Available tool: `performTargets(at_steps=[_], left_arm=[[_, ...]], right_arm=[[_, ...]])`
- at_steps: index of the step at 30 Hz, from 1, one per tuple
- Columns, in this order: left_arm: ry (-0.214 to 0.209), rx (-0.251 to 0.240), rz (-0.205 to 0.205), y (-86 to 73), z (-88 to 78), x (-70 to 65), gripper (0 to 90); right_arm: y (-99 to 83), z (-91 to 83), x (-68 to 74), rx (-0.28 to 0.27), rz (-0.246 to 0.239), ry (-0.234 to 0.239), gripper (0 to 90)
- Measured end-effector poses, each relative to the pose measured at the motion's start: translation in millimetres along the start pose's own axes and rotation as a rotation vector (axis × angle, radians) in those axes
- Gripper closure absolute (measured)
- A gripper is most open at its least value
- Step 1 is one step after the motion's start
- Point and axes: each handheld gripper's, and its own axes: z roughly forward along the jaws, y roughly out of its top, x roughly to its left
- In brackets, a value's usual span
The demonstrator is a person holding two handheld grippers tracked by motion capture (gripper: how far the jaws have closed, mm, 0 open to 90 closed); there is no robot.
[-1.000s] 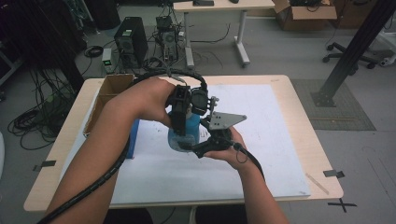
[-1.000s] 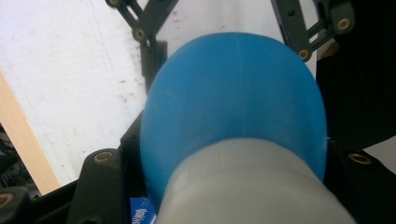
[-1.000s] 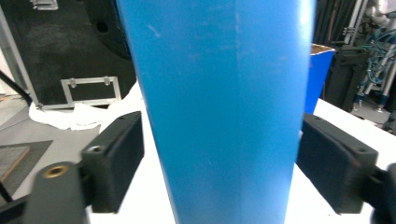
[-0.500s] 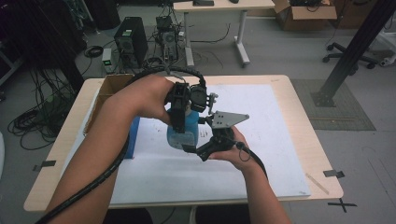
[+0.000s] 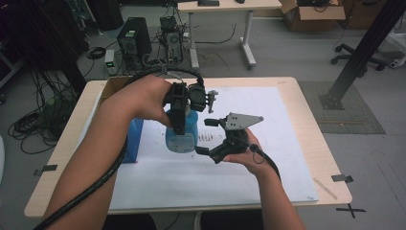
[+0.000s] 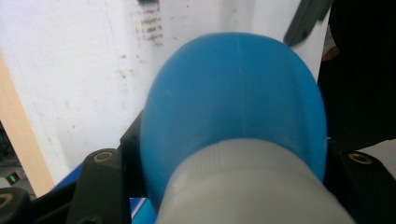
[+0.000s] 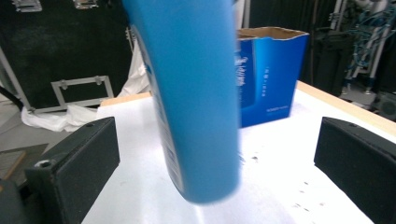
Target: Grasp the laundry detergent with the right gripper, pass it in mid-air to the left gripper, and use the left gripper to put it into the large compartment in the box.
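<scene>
Left gripper (image 5: 181, 125) jaws clamp blue bottle (image 5: 181, 139); right gripper (image 5: 207, 136) jaws wide, clear.

Even light, close-ups seemingly blurred

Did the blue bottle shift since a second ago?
No. In the high view the blue bottle hangs over the same spot of the white sheet, beside the smudge marks, held by the left gripper.
</scene>
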Motion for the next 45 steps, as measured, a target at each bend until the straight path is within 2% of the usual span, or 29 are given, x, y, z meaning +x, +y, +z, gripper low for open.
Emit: performTargets(at_steps=[4,7,11,15,16,17,18,21,25,26,28,33,34,36,37,41,45], left_arm=[[-0.002,0.006,-0.049,-3.9,-0.1,3.2,39.2],[0.001,0.032,-0.122,-7.5,-1.7,5.8,39.1],[0.006,0.063,-0.182,-11.0,-0.4,9.2,39.0],[-0.002,0.066,-0.271,-17.5,-1.6,14.8,39.0],[-0.007,0.063,-0.302,-19.3,-2.3,16.6,39.0],[-0.007,0.063,-0.302,-19.3,-2.3,16.6,38.9],[-0.011,0.057,-0.337,-21.8,-3.9,18.6,38.9],[-0.016,0.039,-0.392,-26.3,-7.5,20.6,38.9],[-0.015,0.028,-0.443,-32.6,-13.0,22.1,38.9],[-0.015,0.028,-0.443,-32.6,-13.0,22.1,38.9],[-0.008,0.026,-0.488,-38.3,-16.3,23.8,38.8],[-0.001,0.037,-0.572,-50.0,-18.8,30.7,38.8],[-0.001,0.037,-0.572,-50.0,-18.8,30.7,38.8],[0.007,0.037,-0.623,-55.7,-21.3,33.0,38.8],[0.007,0.037,-0.623,-55.7,-21.3,33.0,38.7],[0.040,0.018,-0.727,-65.7,-29.9,36.9,38.8],[0.035,-0.022,-0.805,-77.2,-40.0,41.7,38.8]], right_arm=[[-0.9,-15.5,-6.9,-0.003,0.007,-0.037,0.0],[-1.8,-26.9,-12.1,0.003,0.014,-0.064,0.0],[-1.8,-43.6,-18.4,0.024,0.013,-0.096,0.0],[-0.1,-55.9,-22.0,0.034,0.008,-0.112,0.0],[0.7,-59.1,-22.8,0.039,0.005,-0.117,0.0],[0.7,-59.1,-22.8,0.039,0.005,-0.117,0.0],[2.2,-63.5,-24.2,0.050,0.000,-0.123,0.0],[4.8,-69.1,-26.5,0.072,-0.005,-0.132,0.0],[8.7,-75.1,-30.3,0.115,-0.015,-0.145,0.0],[8.7,-75.1,-30.3,0.115,-0.015,-0.145,0.0],[11.4,-79.7,-33.1,0.151,-0.021,-0.150,0.0],[13.5,-86.7,-36.8,0.197,-0.023,-0.160,0.0],[13.5,-86.7,-36.8,0.197,-0.023,-0.160,0.0],[11.3,-89.7,-38.5,0.228,-0.030,-0.165,0.0],[11.3,-89.7,-38.5,0.228,-0.030,-0.165,0.0],[8.8,-94.1,-41.9,0.266,-0.029,-0.175,0.1],[9.5,-95.9,-43.7,0.294,-0.031,-0.174,0.2]])
